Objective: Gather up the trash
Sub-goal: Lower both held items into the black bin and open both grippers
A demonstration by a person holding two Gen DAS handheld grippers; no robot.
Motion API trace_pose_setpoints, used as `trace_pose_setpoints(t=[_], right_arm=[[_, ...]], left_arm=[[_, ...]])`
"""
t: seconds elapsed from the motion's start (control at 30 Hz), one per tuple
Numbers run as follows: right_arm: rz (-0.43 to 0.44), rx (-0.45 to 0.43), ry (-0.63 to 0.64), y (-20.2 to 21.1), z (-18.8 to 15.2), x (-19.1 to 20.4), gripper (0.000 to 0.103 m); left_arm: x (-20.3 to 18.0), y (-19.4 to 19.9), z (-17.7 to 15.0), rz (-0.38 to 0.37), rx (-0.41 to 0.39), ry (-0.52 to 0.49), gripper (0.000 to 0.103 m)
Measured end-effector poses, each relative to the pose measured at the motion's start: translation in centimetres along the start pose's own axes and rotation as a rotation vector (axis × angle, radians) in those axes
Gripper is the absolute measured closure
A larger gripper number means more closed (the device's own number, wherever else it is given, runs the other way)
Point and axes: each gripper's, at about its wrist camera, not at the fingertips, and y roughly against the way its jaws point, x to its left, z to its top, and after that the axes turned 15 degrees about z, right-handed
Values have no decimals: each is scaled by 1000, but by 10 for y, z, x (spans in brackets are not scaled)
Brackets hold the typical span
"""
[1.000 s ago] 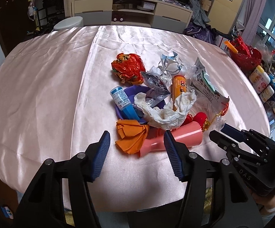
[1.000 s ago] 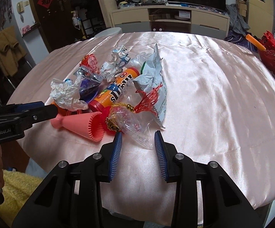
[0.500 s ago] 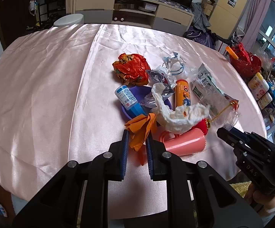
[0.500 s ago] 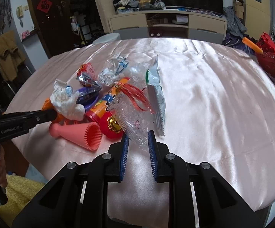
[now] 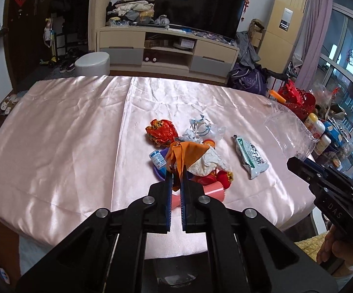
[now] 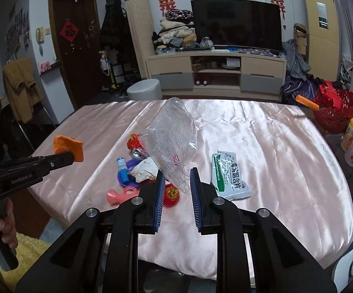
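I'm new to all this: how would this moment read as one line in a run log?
left gripper: shut on orange wrapper | right gripper: shut on clear plastic bag | both held above pink tablecloth

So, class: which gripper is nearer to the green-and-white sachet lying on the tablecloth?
Right. The right gripper, shut on a clear plastic bag, hangs just left of the green-and-white sachet. The left gripper, shut on orange paper, is beyond the trash pile.

Two grippers, the left gripper and right gripper. One orange wrapper, one clear plastic bag. On the desk: one white-green sachet, one pink cone, one blue-capped tube.
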Motion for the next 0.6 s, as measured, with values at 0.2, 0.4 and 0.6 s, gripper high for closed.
trace_pose_setpoints(t=[0.2,0.4,0.6], right_arm=[[-7,-43,28,42,-4,22,81],[34,-31,27,71,-27,33,81],[72,50,12,76,-62,42,81]], left_arm=[[0,53,-16,26,-75,-6,99],[-7,83,-49,2,-82,-35,98],[-12,90,-82,-36,-52,-57,98]])
